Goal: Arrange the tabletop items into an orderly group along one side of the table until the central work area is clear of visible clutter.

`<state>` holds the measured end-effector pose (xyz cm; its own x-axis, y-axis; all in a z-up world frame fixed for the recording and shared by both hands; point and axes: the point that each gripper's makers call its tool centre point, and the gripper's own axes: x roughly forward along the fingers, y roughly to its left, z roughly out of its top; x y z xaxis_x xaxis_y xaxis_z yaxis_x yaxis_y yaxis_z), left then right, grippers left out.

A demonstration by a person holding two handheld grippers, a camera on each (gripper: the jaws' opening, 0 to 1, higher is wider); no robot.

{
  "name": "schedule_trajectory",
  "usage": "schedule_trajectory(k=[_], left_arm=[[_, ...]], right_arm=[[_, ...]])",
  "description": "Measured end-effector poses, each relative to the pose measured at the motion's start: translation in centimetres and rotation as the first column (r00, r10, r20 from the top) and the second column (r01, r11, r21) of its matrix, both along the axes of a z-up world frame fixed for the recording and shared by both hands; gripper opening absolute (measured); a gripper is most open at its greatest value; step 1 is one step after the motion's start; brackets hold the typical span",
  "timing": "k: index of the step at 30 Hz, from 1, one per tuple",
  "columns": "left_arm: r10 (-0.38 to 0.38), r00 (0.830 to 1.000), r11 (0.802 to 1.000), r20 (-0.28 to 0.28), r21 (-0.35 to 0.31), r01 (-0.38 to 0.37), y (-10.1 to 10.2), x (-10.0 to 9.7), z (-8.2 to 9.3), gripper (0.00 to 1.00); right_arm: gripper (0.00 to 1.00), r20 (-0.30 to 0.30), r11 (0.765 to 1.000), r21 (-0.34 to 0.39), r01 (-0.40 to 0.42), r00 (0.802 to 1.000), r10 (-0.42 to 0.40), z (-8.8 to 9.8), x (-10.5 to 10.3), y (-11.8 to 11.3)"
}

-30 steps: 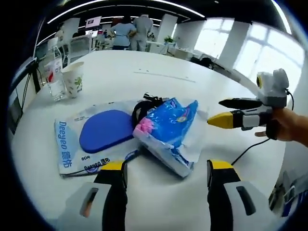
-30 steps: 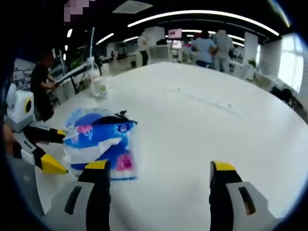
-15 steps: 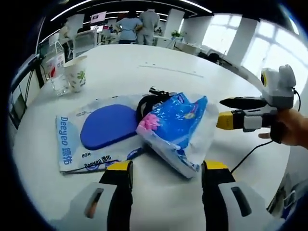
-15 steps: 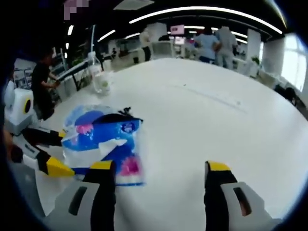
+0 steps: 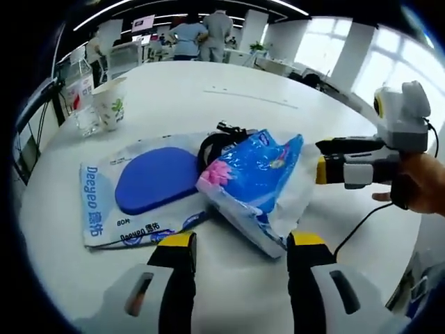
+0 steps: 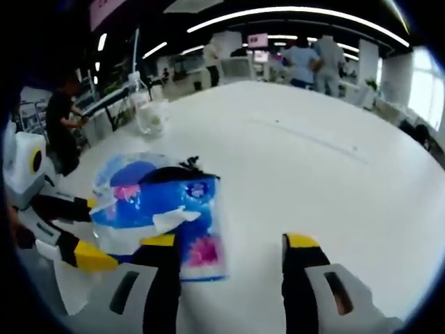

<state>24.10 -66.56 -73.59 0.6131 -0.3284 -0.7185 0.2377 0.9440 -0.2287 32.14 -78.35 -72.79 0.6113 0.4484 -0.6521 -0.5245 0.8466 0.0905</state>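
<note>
A blue tissue pack (image 5: 254, 175) in a clear bag lies on the white table (image 5: 208, 97), partly over a flat Deeyeo wipes pack (image 5: 135, 195) with a blue lid. A black cable bundle (image 5: 212, 145) sits behind them. My left gripper (image 5: 240, 243) is open, its jaws just short of the tissue pack. In the right gripper view the tissue pack (image 6: 174, 209) lies ahead and left of my open right gripper (image 6: 231, 243), touching its left jaw. The right gripper (image 5: 321, 158) enters the left gripper view from the right, held by a hand (image 5: 417, 184).
A paper cup (image 5: 110, 104) and a clear bottle (image 5: 82, 104) stand at the table's far left edge. The left gripper (image 6: 97, 233) shows beside the tissue pack in the right gripper view. People stand beyond the table (image 6: 327, 153), whose surface is bare on the right.
Both grippers have drawn nearer to the tissue pack, which looms larger in both views. Each gripper's jaws stand somewhat closer together than before.
</note>
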Motion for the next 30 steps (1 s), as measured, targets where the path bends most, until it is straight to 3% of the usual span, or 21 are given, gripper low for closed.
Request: schedule_trajectory(k=[3, 13, 19, 23, 29, 30], left_arm=[[0.003, 1.0, 1.0, -0.019, -0.006, -0.003, 0.0, -0.2, -0.1, 0.37], [0.017, 0.999, 1.0, -0.03, -0.009, -0.017, 0.3, -0.3, -0.2, 0.31], [0.026, 0.999, 1.0, -0.036, -0.016, -0.027, 0.4, -0.3, -0.2, 0.26], [0.045, 0.997, 0.998, -0.059, -0.047, -0.048, 0.3, -0.5, -0.3, 0.13], [0.055, 0.996, 0.997, -0.065, -0.051, -0.058, 0.5, -0.5, -0.1, 0.09], [0.067, 0.995, 0.994, -0.073, -0.076, -0.073, 0.4, -0.5, 0.0, 0.09]], right_arm=[[0.46, -0.005, 1.0, -0.002, 0.007, 1.0, -0.007, -0.2, -0.2, 0.0], [0.34, -0.025, 1.0, 0.019, 0.017, 1.0, -0.017, -0.5, -0.9, 0.7], [0.2, -0.041, 0.999, 0.035, 0.023, 0.999, -0.021, -0.5, -1.4, 0.8], [0.1, -0.079, 0.997, 0.077, 0.011, 0.997, -0.005, -0.6, -2.3, 1.5], [0.02, -0.078, 0.997, 0.079, 0.024, 0.997, -0.018, -0.4, -2.8, 1.2], [0.02, -0.074, 0.997, 0.078, 0.028, 0.997, -0.022, -0.4, -2.9, 1.1]])
